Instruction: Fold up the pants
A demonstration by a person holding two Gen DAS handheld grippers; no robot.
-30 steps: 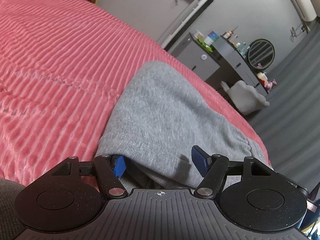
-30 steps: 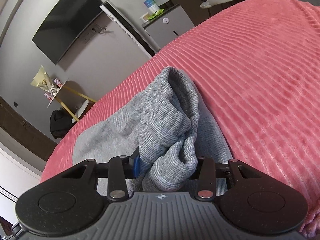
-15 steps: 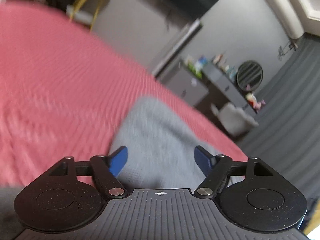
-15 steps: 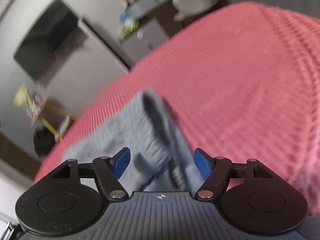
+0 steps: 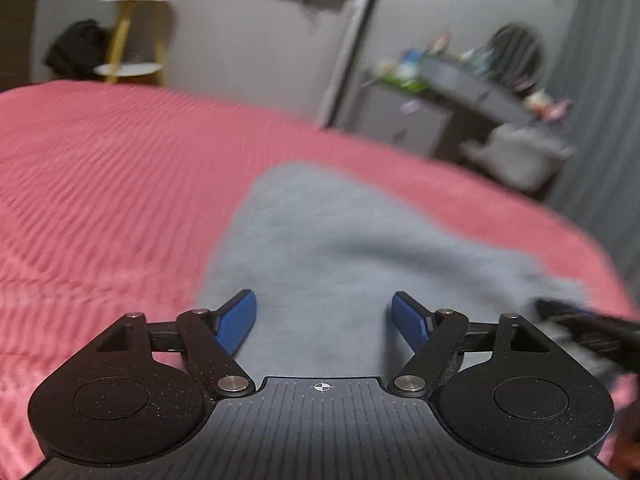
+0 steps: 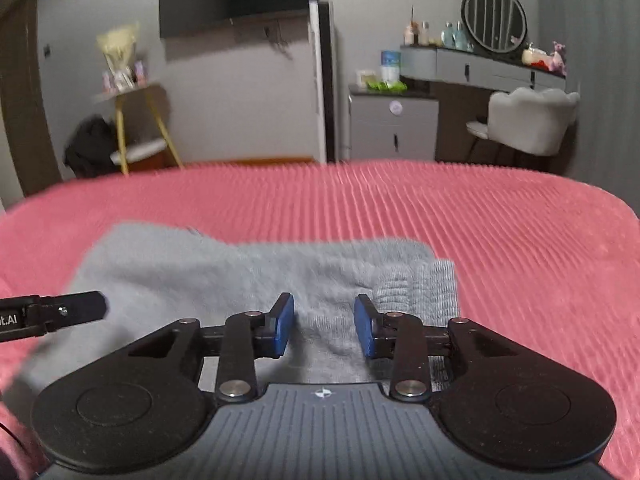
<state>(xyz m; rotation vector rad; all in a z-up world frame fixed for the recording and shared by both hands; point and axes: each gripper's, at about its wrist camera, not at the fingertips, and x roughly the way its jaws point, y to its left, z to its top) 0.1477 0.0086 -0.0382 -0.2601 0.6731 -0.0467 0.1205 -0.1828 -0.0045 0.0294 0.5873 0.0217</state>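
Bed [image 6: 500, 240] covered by pink ribbed blanket [image 5: 100, 200], ridges running across the whole surface. Grey pants [image 6: 240, 272] lie flat directly on blanket, folded into a compact bundle; ribbed cuff [image 6: 424, 288] shows at its right edge. Left wrist view blurred; blanket surrounds the pants [image 5: 340, 260] on all visible sides.

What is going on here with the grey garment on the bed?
A person with a handheld gripper in each hand is folding grey knit pants, which lie folded flat on a pink ribbed bedspread. Neither gripper holds the fabric. The left gripper hovers with jaws opening wide; the right gripper has jaws closing on nothing, above the ribbed cuff end.
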